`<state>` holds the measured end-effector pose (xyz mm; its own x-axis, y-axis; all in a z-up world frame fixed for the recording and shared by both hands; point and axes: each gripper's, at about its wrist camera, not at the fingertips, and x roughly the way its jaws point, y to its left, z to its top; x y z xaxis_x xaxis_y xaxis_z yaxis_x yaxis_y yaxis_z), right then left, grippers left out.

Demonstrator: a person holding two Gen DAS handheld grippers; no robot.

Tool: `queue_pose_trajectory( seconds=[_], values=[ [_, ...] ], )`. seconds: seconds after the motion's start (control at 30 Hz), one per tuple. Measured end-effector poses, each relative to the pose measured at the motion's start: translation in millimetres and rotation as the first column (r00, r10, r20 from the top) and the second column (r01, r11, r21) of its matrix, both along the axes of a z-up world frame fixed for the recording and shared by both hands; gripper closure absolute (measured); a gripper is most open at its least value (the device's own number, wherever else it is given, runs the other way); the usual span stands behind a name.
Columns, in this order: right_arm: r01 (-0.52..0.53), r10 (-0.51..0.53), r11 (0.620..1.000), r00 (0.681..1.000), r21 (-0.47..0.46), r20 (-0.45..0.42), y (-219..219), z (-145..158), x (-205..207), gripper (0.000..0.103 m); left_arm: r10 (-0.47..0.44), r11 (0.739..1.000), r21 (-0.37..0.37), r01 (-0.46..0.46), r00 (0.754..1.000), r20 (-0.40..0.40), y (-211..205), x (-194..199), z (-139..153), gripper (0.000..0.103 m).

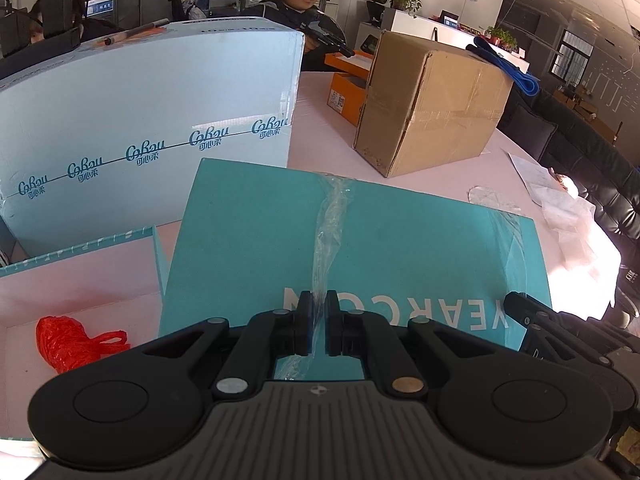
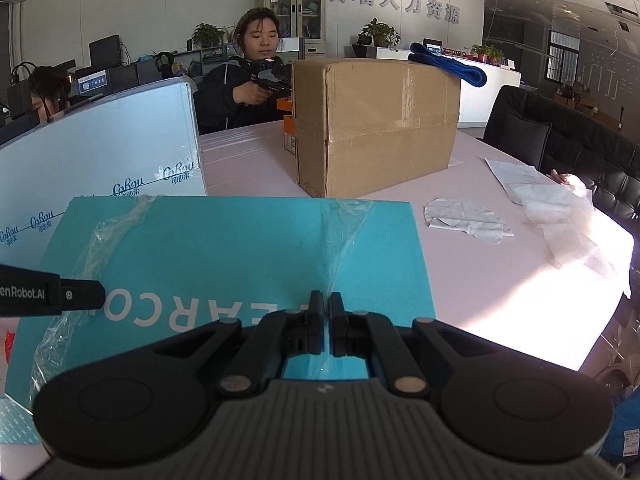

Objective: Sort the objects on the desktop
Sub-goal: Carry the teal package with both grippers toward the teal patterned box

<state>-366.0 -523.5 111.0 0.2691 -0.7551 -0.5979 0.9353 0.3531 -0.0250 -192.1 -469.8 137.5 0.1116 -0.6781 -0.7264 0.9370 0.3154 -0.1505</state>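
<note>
We have both grippers clenched on the near edge of a flat teal cardboard box lid (image 1: 360, 248) printed with white letters: the left gripper (image 1: 319, 320) pinches a strip of clear plastic film (image 1: 328, 232) against it, and the right gripper (image 2: 325, 320) bites the same edge further right, where another crease of film runs up to its jaws. The lid sits tilted, far edge away from us, over the pale pink table (image 2: 500, 280). To the left lies an open teal box tray (image 1: 80, 272) with a crumpled red plastic bag (image 1: 68, 340) inside; the lid is just beside it, not on it. We judge the sorting well short of done: the tray is uncovered, the lid is in our grip, and crumpled white paper sheets (image 2: 468, 220) are scattered on the right. A large pale blue carton (image 1: 140, 128) stands far left and a brown taped cardboard box (image 2: 376, 120) stands beyond the lid
</note>
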Motion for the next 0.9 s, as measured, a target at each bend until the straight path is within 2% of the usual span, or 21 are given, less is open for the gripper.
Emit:
queue_pose_trajectory(
  seconds=[0.43,0.9],
  values=[
    [-0.086,0.086,0.996,0.996,0.0,0.021,2.9,0.8,37.4,0.098,0.105,0.994,-0.001,-0.105,0.994,0.012,16.9,32.7,3.8,0.1],
    [-0.213,0.213,0.977,0.976,0.007,0.038,23.6,-0.6,90.3,0.097,0.249,0.969,-0.001,-0.249,0.968,0.025,53.6,80.9,5.4,0.099]
  ],
)
